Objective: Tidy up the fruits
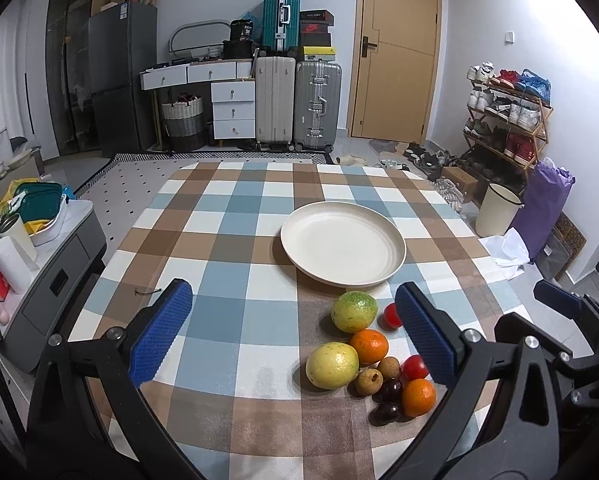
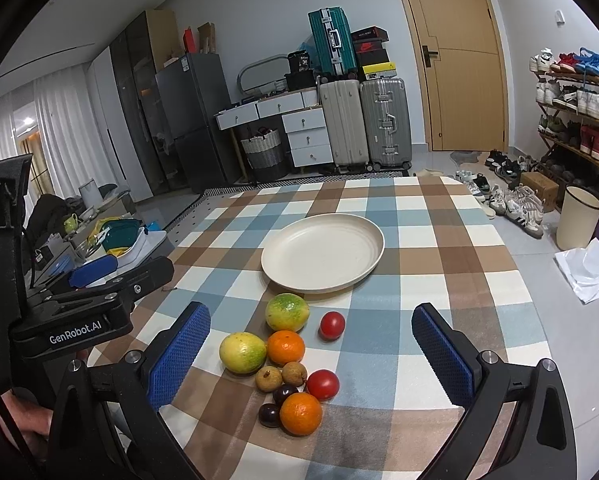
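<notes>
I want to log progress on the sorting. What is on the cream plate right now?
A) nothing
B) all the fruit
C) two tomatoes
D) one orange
A: the cream plate is bare, and the fruit, such as the near orange, all lies on the checked tablecloth in front of it.

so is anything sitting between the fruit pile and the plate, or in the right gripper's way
Nothing visible. The plate is empty and the checked cloth between it and the fruit pile is bare. The right gripper is open, with the fruit lying between its fingers.

Checkered table (image 1: 227, 240): plate (image 1: 342, 249), fruits (image 1: 373, 354).
</notes>
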`<state>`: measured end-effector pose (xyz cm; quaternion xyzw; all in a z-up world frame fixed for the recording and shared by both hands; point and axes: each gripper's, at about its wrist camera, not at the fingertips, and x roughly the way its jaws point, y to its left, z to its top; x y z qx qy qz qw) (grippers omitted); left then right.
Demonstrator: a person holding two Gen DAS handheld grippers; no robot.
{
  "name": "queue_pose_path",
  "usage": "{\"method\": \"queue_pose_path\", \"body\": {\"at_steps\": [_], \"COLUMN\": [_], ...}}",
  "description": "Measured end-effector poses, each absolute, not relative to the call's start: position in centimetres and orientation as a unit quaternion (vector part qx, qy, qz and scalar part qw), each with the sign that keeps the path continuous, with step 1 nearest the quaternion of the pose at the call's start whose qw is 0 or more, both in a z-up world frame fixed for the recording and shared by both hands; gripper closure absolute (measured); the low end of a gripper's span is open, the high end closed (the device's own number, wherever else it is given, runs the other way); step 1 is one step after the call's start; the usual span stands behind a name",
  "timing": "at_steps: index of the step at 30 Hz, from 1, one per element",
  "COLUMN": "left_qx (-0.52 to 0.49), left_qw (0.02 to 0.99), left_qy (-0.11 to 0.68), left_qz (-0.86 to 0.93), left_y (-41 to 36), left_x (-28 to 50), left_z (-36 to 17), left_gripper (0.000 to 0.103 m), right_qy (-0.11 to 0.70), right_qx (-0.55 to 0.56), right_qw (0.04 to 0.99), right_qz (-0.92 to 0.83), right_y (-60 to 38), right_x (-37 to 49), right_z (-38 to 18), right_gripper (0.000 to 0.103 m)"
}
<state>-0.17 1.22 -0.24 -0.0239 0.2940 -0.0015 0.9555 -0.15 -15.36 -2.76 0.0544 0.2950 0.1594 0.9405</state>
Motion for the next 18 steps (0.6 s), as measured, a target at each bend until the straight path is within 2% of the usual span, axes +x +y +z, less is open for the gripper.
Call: {"method": "queue_pose_path", "body": {"at_steps": [18], "left_qx": [-0.023], "left_qw": [0.955], "left_qy": [0.297], "left_qz": [-0.003], "left_y": [1.0], "left_x": [-0.33], "left_z": [-0.34], "left_gripper": [0.001], "right_qy": [0.294], "right_qx": [0.056], "right_qw": [0.941], "right_qz": [0.16], "right_y": [-15.5], "right_x": [-0.28], "right_z": [-2.69], "right_gripper": [0.0]}}
